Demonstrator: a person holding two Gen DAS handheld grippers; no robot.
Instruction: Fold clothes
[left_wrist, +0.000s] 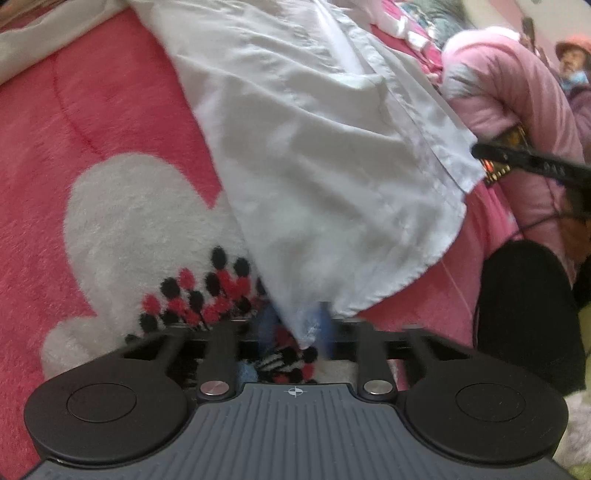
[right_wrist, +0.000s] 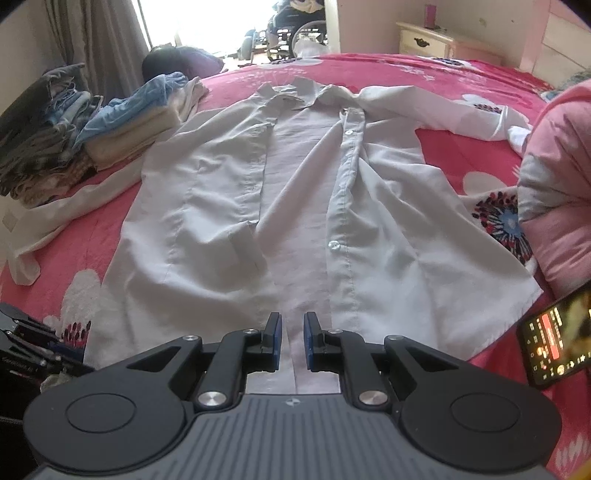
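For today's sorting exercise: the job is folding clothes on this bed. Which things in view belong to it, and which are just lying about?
Belongs to the job:
white shirt
left gripper, shut on the shirt's hem
right gripper, slightly open
stack of folded clothes

Just lying about:
phone
bedside cabinet
wheelchair

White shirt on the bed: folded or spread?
Spread. The white shirt lies open-fronted, with both sleeves out, on the pink blanket.

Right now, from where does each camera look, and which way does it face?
Left wrist: sits on the left tool, facing down at the pink blanket; its pads pinch the white shirt hem; a pink sleeve shows.
Right wrist: sits on the right tool, slightly open, empty, facing along the shirt toward folded clothes.
Shared: shirt, blanket.
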